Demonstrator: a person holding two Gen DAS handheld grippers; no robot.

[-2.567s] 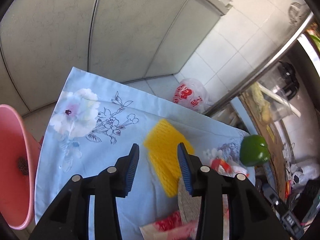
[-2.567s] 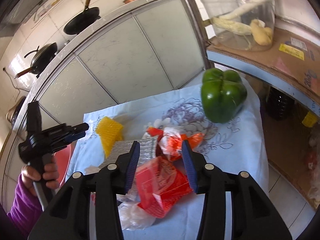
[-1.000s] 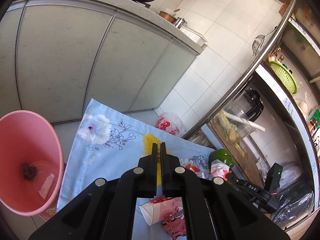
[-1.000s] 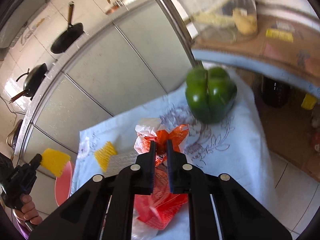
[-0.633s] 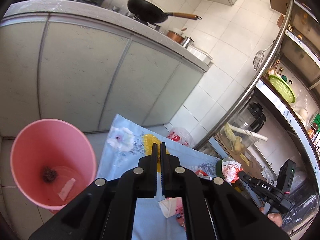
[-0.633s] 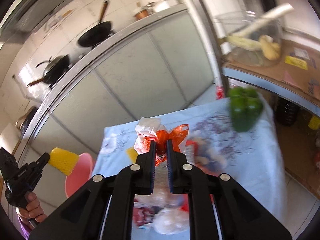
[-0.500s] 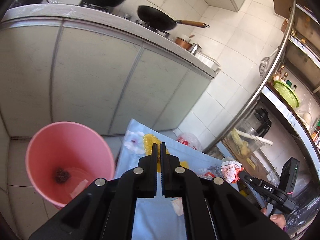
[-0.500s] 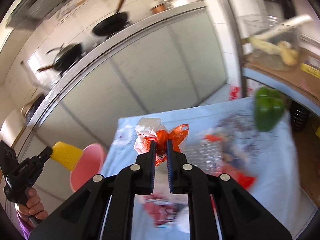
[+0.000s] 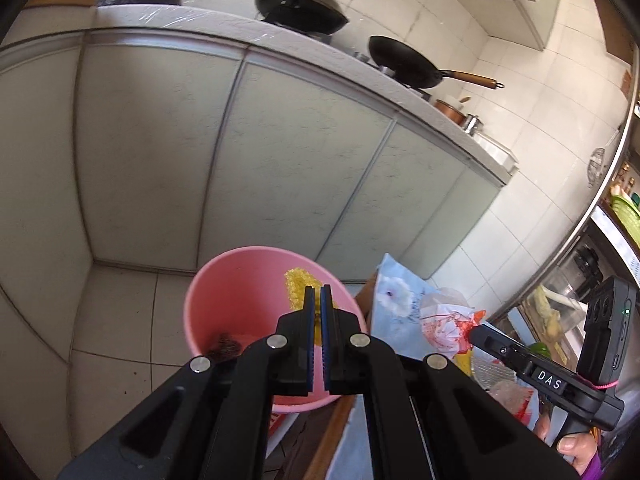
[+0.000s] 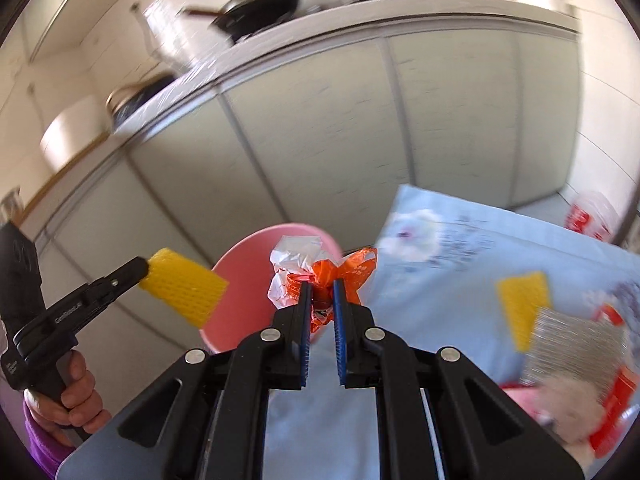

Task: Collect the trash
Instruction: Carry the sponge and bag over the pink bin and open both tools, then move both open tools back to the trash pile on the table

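Note:
My left gripper [image 9: 317, 293] is shut on a yellow foam net [image 9: 298, 285] and holds it above the mouth of the pink bin [image 9: 236, 292]. The right wrist view shows that net [image 10: 182, 286] sticking out from the left gripper [image 10: 143, 270] in front of the bin [image 10: 252, 264]. My right gripper [image 10: 320, 286] is shut on a crumpled orange and white wrapper [image 10: 320, 270], held near the bin's rim at the left edge of the blue floral cloth [image 10: 460, 264]. In the left wrist view the wrapper [image 9: 444, 320] hangs off the right gripper [image 9: 476, 334].
More trash lies on the cloth: a second yellow foam net [image 10: 524, 300], a silver foil piece [image 10: 572, 348] and red packaging [image 10: 612, 412]. A green pepper [image 9: 538, 347] sits farther right. Pale cabinet doors [image 9: 280, 168] stand behind the bin. A red and white bag [image 10: 588, 216] lies on the floor.
Both grippers have swung left from the table toward the pink bin, each still holding its piece. The bin now sits straight ahead of the left gripper and close to the right one.

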